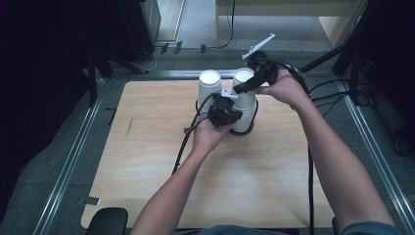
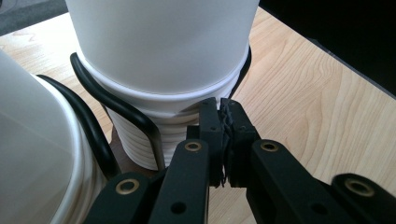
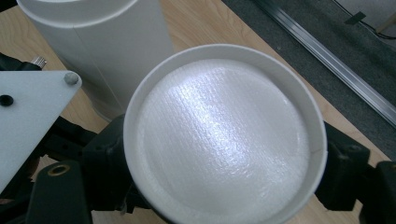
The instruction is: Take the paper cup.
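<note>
The right gripper (image 1: 243, 86) straddles the upside-down top cup (image 3: 224, 135), its jaws set either side of the wall; whether the pads press cannot be told. The left gripper (image 2: 221, 122), jaws together, is pressed low against the right cup stack (image 1: 243, 110), which stands in a black wire holder (image 2: 112, 100) beside the second stack (image 1: 209, 88) (both mid-table). The top cup is best gripped evenly and lifted straight, the stack being steadied below.

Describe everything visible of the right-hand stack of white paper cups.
The right-hand stack of upside-down white paper cups stands upright in a black wire ring holder on the pale wooden table, its rolled rims layered at the bottom. The right tool straddles its top cup; the shut left tool meets the rims.
</note>
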Demonstrator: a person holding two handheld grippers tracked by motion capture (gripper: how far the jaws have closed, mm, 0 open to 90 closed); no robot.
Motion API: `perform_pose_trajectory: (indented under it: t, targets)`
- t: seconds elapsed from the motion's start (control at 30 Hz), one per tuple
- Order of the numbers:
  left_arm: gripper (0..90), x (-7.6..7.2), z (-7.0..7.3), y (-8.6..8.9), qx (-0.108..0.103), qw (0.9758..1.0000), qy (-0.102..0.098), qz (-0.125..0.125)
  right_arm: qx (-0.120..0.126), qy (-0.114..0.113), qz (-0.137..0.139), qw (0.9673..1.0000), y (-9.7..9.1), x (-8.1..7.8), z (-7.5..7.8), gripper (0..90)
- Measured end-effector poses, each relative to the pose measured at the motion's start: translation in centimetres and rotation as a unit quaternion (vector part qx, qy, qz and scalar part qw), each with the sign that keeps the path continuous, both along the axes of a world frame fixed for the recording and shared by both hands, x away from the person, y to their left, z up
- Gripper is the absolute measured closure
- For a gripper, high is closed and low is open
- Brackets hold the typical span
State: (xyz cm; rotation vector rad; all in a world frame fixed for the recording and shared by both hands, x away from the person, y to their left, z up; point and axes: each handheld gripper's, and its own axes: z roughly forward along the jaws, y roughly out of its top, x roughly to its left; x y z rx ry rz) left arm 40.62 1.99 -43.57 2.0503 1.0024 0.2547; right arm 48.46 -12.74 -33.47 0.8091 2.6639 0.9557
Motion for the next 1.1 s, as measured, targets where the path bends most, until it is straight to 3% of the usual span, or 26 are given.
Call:
perform_pose_trajectory:
  t: [0.6, 1.1]
  targets:
    - [88.0, 0.0, 0.0, 0.1, 0.004, 1.0, 0.002, -0.006, -0.026, 0.001, 0.004, 0.9997, 0.5, 0.0, 0.7, 22.7]
    - [87.6, 0.1, 0.0, 0.1, 0.001, 1.0, 0.005, -0.007, -0.025, 0.005, -0.001, 0.9997, 0.6, 0.0, 1.4, 24.2]
